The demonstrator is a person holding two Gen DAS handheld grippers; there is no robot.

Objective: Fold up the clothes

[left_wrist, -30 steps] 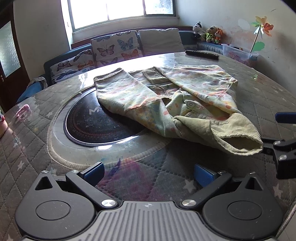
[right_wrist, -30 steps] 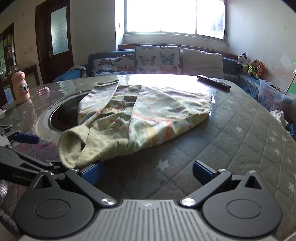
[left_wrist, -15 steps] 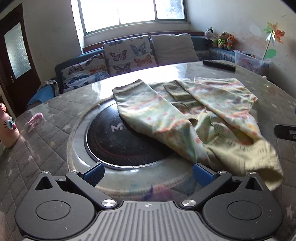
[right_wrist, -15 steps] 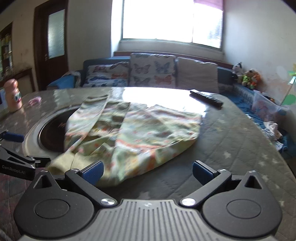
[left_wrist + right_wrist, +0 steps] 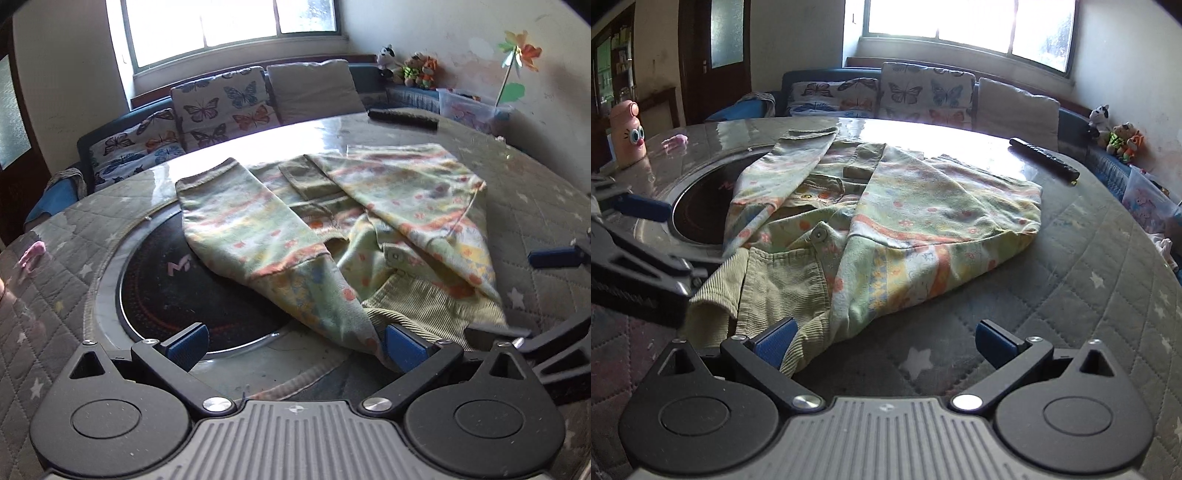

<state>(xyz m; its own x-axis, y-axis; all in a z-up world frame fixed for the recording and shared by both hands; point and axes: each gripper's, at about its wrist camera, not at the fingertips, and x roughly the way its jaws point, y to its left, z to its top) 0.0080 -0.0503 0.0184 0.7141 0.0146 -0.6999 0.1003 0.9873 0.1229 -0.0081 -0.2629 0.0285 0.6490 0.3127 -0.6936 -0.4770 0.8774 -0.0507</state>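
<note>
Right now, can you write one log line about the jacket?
step: reaching for hem | left gripper: open | right gripper: open | jacket: on table, partly folded, not held

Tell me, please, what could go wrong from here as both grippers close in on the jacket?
Both the left gripper and right gripper are open at the jacket collar, very near each other, so they might collide. A pinch may catch only one layer. Dragging the cloth could nudge the remote.

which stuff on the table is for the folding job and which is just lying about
For the job: jacket, left gripper, right gripper.

Lying about: remote, pink bottle, small pink thing, hotplate.
</note>
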